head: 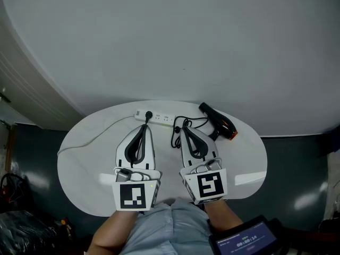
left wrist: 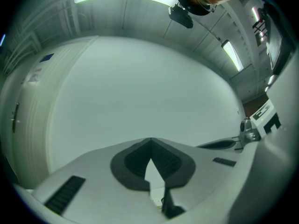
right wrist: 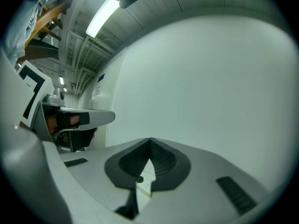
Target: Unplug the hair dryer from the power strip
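Note:
A white power strip (head: 155,117) lies at the far side of the white oval table (head: 85,185), with a black plug (head: 149,115) in it. The black hair dryer with an orange end (head: 219,121) rests to its right, its black cord (head: 178,127) looped between them. My left gripper (head: 144,128) (left wrist: 150,142) is shut and empty, held above the table just short of the strip. My right gripper (head: 182,129) (right wrist: 150,141) is also shut and empty, over the cord loop. Both point level towards the white wall. Each gripper view shows only a sliver of table below the jaws.
The strip's white lead (head: 90,140) trails left off the table edge. Dark floor surrounds the table, with black bags (head: 21,222) at lower left. A device with a lit screen (head: 245,240) sits at lower right. A large white wall (head: 175,36) rises behind the table.

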